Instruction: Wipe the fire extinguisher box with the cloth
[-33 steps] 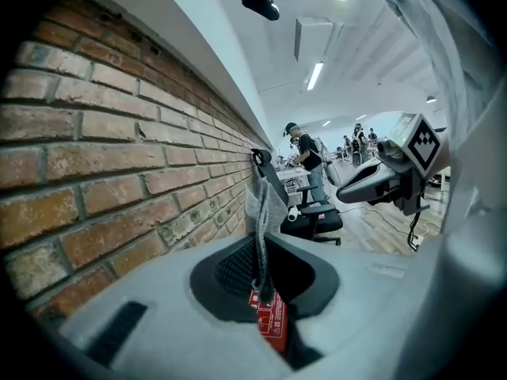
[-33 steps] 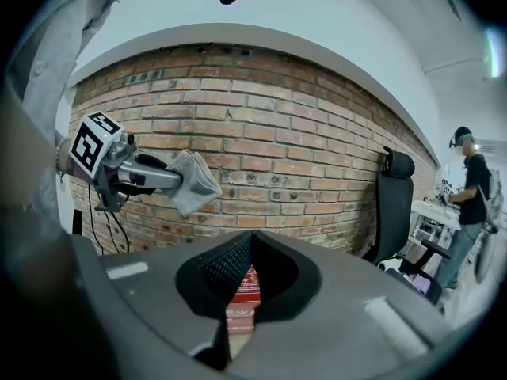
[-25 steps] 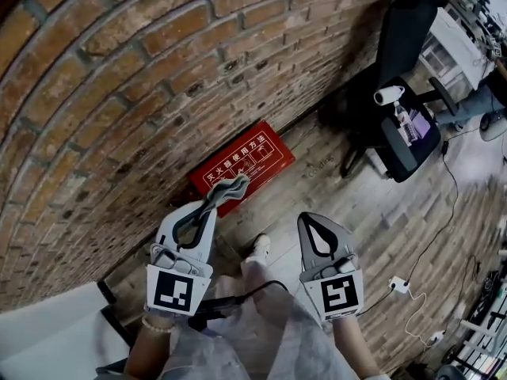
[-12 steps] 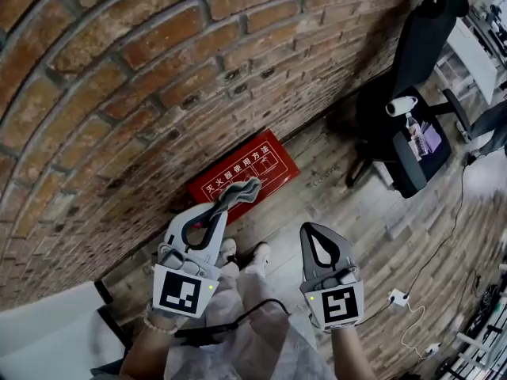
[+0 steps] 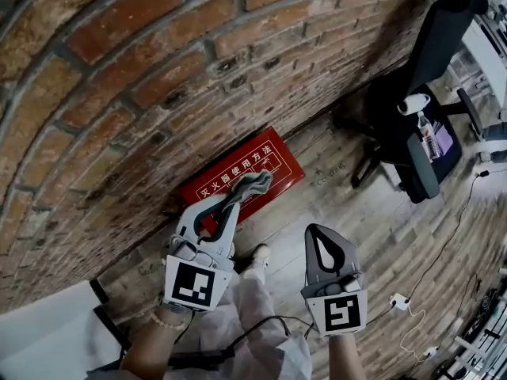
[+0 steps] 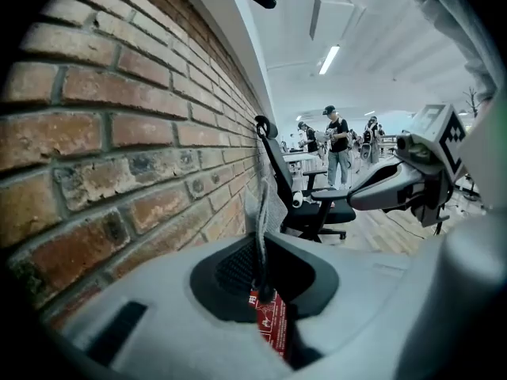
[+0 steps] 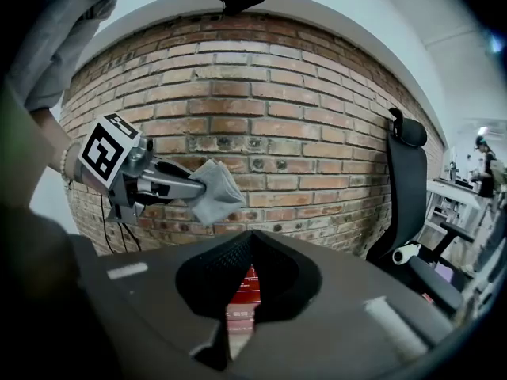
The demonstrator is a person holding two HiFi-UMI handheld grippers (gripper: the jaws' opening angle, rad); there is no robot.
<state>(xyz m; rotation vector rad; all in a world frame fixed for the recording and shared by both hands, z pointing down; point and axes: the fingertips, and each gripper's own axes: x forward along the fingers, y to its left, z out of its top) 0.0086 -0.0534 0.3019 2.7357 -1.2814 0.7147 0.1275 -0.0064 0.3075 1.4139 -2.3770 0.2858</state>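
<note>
A red fire extinguisher box [image 5: 273, 163] with white characters lies on the floor against the brick wall; it also shows through the jaw gaps as the red box [image 6: 273, 327] and the red box [image 7: 247, 282]. My left gripper [image 5: 234, 197] is shut on a grey cloth [image 5: 252, 186], which hangs above the box's front edge. In the right gripper view the cloth [image 7: 214, 191] sticks out from the left gripper [image 7: 194, 187]. The cloth [image 6: 265, 212] rises between the left jaws. My right gripper [image 5: 318, 232] is shut with nothing in it, over the floor to the right.
A brick wall [image 5: 142, 70] fills the upper left. A black office chair [image 5: 420, 109] with a white camera and a bottle on its seat stands at right. Cables and a white plug [image 5: 400, 301] lie on the wood floor. People stand far off.
Both grippers have moved closer to the wall. The left gripper with the cloth has shifted right and forward over the red box.
</note>
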